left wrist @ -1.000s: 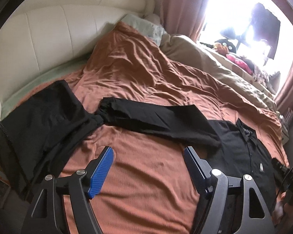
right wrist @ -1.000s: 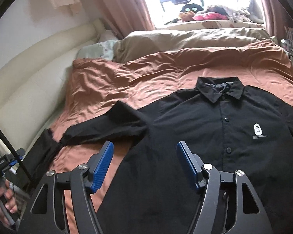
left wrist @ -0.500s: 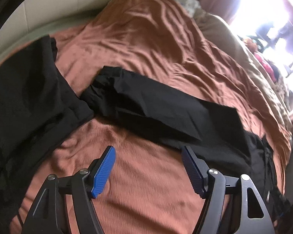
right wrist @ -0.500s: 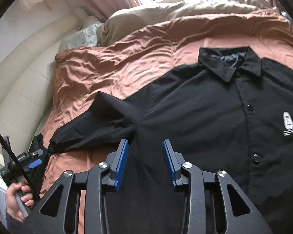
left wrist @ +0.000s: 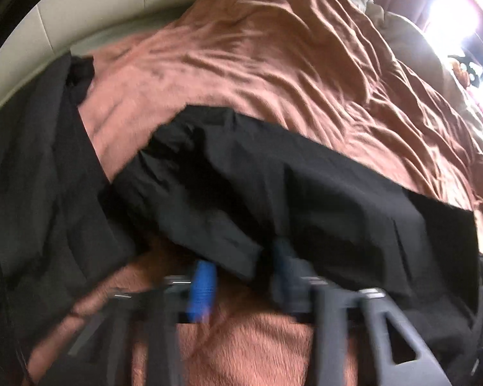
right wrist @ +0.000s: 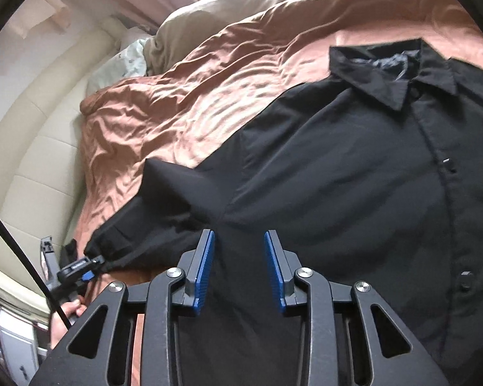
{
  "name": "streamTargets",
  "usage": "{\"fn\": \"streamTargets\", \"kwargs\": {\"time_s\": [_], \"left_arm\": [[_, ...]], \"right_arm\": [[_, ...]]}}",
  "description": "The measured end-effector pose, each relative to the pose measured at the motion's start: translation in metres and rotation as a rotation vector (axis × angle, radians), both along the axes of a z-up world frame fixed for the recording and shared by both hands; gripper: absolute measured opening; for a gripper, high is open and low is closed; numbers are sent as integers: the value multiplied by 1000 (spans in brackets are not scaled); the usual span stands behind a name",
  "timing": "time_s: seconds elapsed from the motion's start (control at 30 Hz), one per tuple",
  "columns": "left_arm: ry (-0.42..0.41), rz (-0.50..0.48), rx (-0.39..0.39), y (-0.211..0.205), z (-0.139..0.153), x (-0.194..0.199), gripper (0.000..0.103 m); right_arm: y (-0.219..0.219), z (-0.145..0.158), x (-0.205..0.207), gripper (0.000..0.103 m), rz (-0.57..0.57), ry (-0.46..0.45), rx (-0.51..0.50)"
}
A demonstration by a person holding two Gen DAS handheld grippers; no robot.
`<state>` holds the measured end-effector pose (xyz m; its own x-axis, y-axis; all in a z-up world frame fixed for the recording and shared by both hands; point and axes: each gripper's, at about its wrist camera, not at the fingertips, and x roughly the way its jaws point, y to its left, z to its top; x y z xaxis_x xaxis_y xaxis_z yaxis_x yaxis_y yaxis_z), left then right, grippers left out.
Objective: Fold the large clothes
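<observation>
A black button-up shirt [right wrist: 354,173] lies front-up on a rust-brown bedspread [right wrist: 183,96], collar [right wrist: 389,74] at the far right. Its long sleeve [left wrist: 273,186] stretches left across the bed. My left gripper [left wrist: 241,267] is blurred, its jaws partly closed around the near edge of the sleeve's cuff end; I cannot tell if they pinch it. In the right wrist view the left gripper [right wrist: 80,267] sits at the cuff. My right gripper [right wrist: 240,257] is open, jaws narrowed, over the shirt near the armpit.
Another black garment [left wrist: 32,193] lies at the bed's left side. A cream padded headboard [right wrist: 32,148] curves along the left. Beige duvet [right wrist: 241,3] and pillow [right wrist: 122,64] lie at the far end by a bright window.
My left gripper moved forward onto the sleeve's cuff end and its jaws narrowed. My right gripper moved lower and closer over the shirt's armpit, jaws a little wider than half a second ago.
</observation>
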<state>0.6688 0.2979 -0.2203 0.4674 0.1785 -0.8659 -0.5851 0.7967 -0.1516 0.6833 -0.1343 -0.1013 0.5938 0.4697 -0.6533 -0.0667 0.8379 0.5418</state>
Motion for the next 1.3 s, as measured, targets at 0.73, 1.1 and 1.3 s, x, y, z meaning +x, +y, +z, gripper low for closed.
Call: {"fn": "streamTargets", "kwargs": {"time_s": [0.73, 1.1, 1.3], "left_arm": [[-443, -397, 142, -120, 247, -15, 1], [-567, -688, 90, -250, 312, -8, 1], [-571, -846, 79, -321, 320, -10, 1]], "right_arm": [[-27, -27, 35, 4, -38, 89, 218], [-121, 17, -52, 54, -178, -27, 267], [-183, 16, -108, 54, -299, -35, 263]]}}
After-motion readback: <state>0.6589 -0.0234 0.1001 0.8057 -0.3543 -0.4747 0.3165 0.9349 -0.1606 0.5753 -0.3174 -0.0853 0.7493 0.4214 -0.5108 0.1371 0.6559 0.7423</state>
